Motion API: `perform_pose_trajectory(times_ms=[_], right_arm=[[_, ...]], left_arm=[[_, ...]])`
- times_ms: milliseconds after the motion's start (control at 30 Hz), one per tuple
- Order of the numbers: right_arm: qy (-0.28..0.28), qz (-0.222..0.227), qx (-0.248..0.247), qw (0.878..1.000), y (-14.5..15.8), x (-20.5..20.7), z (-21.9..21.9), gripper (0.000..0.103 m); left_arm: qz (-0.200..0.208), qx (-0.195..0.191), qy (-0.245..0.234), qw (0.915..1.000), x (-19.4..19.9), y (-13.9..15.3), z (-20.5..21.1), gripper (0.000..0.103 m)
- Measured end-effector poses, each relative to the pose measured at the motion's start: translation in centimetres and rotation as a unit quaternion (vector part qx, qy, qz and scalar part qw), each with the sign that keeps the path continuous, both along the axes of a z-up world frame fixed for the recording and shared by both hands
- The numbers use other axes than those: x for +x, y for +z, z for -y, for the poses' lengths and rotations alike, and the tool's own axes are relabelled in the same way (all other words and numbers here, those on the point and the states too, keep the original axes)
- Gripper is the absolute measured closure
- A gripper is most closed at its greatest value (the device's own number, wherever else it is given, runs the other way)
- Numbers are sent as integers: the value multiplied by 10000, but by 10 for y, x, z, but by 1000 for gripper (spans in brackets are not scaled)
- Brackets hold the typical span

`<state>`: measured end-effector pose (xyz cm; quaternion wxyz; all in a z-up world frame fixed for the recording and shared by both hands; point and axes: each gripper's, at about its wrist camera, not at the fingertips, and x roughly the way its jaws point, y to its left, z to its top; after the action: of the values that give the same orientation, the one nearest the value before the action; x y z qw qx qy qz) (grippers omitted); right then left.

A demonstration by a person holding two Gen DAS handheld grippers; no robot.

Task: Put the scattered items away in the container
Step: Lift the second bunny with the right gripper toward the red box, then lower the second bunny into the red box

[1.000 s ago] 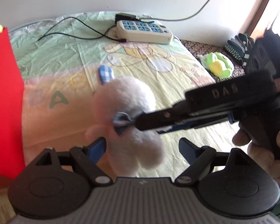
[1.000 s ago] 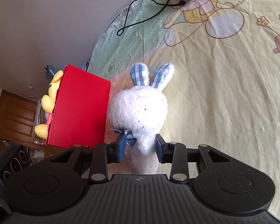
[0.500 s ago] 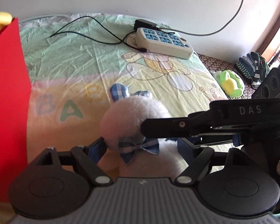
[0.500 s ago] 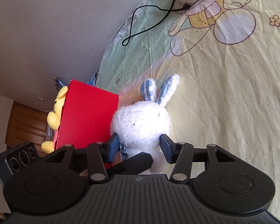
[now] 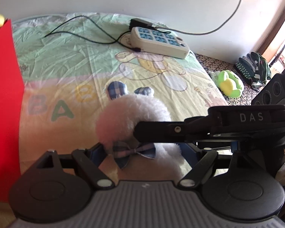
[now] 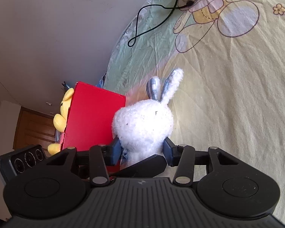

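Observation:
A white plush rabbit (image 5: 131,114) with blue checked ears and a checked bow tie hangs above the bed. My left gripper (image 5: 144,152) stands around its neck with the jaws wide; contact is unclear. My right gripper (image 6: 142,150) has loosened around the rabbit (image 6: 144,125), pads close to its sides. The right gripper's arm (image 5: 218,127) crosses the left wrist view in front of the rabbit. The red box (image 5: 3,98) stands at the left, also in the right wrist view (image 6: 93,121), with a yellow plush (image 6: 63,112) in it.
A white power strip (image 5: 159,39) with black cables (image 5: 81,28) lies at the bed's far side. A green and yellow plush (image 5: 229,84) and striped gloves (image 5: 254,70) lie right of the bed. The cartoon-print sheet (image 6: 237,76) covers the bed.
My right gripper's jaws have widened around the rabbit. My left gripper has come in around its neck. The rabbit has turned upright, with its bow tie toward the left gripper.

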<state>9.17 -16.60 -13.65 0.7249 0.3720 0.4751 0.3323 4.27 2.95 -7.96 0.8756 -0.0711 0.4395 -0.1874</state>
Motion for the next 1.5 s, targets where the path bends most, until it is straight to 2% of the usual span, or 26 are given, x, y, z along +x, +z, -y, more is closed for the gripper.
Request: perform_pose_trajectory(times_ms=[233, 400, 567, 700, 1067, 1200, 1500], right_arm=[[-220, 246, 144, 9994, 24, -15, 16, 54], [-252, 744, 337, 9963, 56, -22, 13, 54], [-123, 1266, 554, 9903, 83, -27, -8, 53], [28, 1652, 656, 9841, 99, -32, -40, 53], [483, 2384, 760, 9670, 130, -34, -155, 53], [636, 2635, 709, 9599, 133, -29, -204, 53], [892, 3095, 511, 9453, 129, -28, -289, 53]], left_arm=[[419, -42, -127, 9990, -14, 30, 9, 20], [1019, 72, -43, 9948, -31, 62, 2, 20], [1478, 95, 222, 9887, -47, 89, -22, 20], [1801, 186, 385, 9827, -63, 105, -48, 20], [2232, 452, 822, 9702, -82, 130, -144, 20], [2246, 562, 1023, 9674, -80, 128, -183, 20], [2078, 647, 1271, 9677, -77, 113, -253, 18]])
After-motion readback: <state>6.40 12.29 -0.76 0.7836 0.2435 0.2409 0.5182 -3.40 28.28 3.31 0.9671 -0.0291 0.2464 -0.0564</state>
